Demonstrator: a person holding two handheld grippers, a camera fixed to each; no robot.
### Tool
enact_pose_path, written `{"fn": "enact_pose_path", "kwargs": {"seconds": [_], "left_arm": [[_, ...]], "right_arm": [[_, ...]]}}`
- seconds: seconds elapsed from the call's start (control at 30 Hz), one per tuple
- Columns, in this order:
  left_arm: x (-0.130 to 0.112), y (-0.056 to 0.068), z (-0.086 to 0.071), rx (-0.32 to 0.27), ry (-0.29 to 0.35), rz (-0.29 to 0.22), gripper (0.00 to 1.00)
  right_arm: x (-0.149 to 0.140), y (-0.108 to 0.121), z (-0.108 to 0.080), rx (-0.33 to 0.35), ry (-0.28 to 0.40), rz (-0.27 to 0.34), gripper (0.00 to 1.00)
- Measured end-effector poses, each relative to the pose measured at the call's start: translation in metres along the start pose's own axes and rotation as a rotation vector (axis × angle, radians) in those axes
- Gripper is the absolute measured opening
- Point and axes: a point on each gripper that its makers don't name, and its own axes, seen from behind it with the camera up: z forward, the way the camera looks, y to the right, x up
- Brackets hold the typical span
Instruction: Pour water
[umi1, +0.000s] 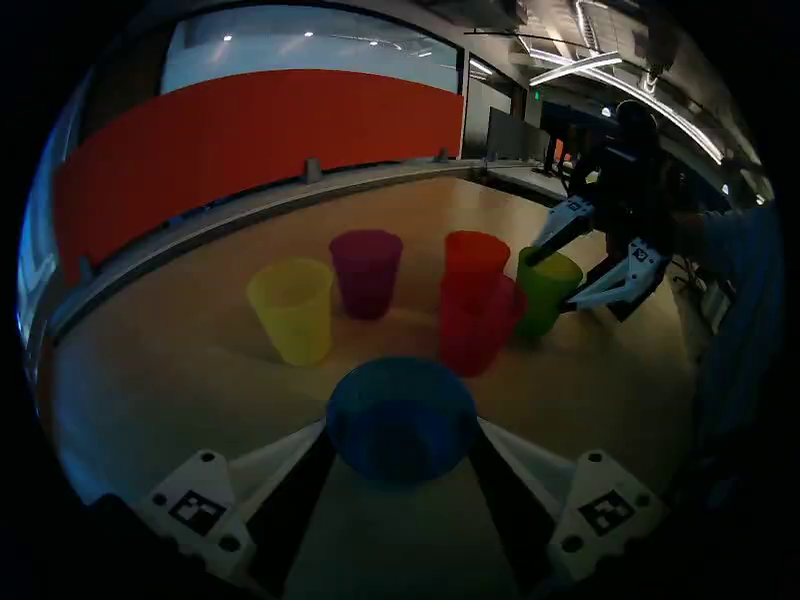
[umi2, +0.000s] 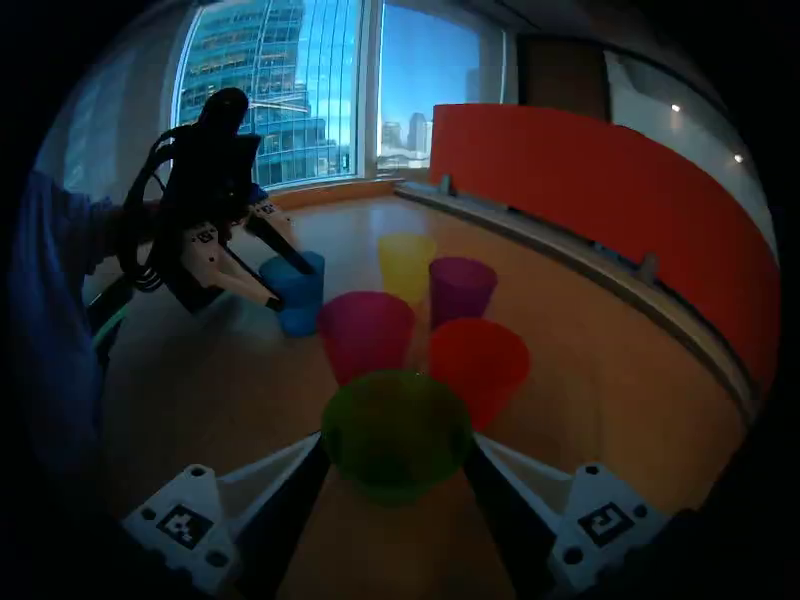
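Grip on both cups — left gripper (umi1: 400, 428) pinches blue cup (umi1: 400, 405), right gripper (umi2: 397, 442) pinches green cup (umi2: 395, 420). Risk: soft walls buckle, cup slips; tilting beside red cup (umi2: 482, 365) — knock, spill.

The blue cup (umi1: 402, 420) hides the fingertips of the left gripper (umi1: 402, 445); the green cup (umi2: 396, 432) hides those of the right gripper (umi2: 396, 455). The nearer red cup (umi1: 478, 330) covers the base of the farther red cup (umi1: 476, 255).

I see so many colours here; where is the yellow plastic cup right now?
In the left gripper view, the yellow plastic cup stands on the wooden table at the group's left end, just left of the purple plastic cup.
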Motion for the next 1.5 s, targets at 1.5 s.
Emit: {"fn": "enact_pose_path", "kwargs": {"seconds": [1.5], "left_arm": [[0.132,0.016,-0.082,0.066,0.363,-0.042,0.86]], "right_arm": [[0.138,0.001,-0.071,-0.101,0.339,-0.024,0.91]]}}
